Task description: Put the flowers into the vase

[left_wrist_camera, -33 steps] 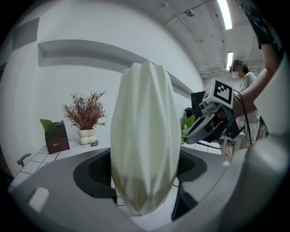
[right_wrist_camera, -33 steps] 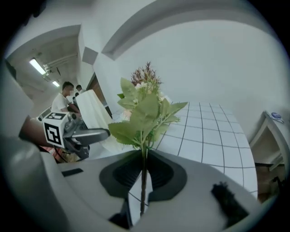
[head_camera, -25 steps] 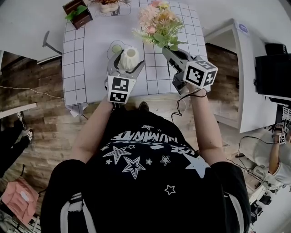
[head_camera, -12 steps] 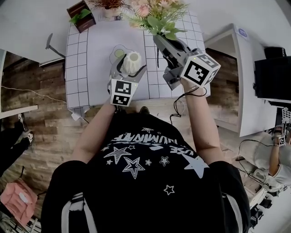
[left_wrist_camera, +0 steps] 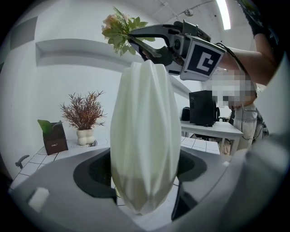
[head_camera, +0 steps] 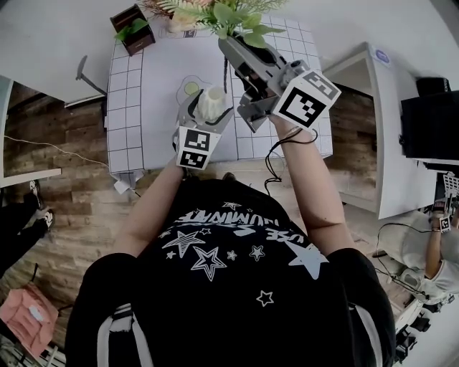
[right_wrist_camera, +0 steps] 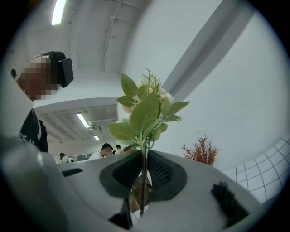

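My right claw (right_wrist_camera: 142, 183) was shut on the thin stem (right_wrist_camera: 144, 172) of the flowers (right_wrist_camera: 146, 111), the stalk pinched between the two dark pads with the leaves and pale blooms fanning out past the tips. The bunch looked light but top-heavy. I judged that a stalk so narrow could swivel in the pads if swung fast, so the low hold on the bare stem, clear of the leaves, seemed the right one. The blooms themselves looked too soft to squeeze.

My left claw (left_wrist_camera: 145, 183) was clamped round the belly of the vase (left_wrist_camera: 144, 136), a white ribbed one narrowing to a small mouth. It looked smooth and hard, likely brittle and easy to tip, so a firm hold low on its widest part suited it.

In the head view the flowers (head_camera: 219, 11) hung above and beyond the vase (head_camera: 212, 102), which stood on the gridded table (head_camera: 136, 107) close to its near edge. That edge was the one to mind. The air over the mouth was free, and the narrow opening would call for a straight, upright drop. A dried plant (left_wrist_camera: 84, 118) and a dark box (left_wrist_camera: 55, 139) sat at the far side, well apart.
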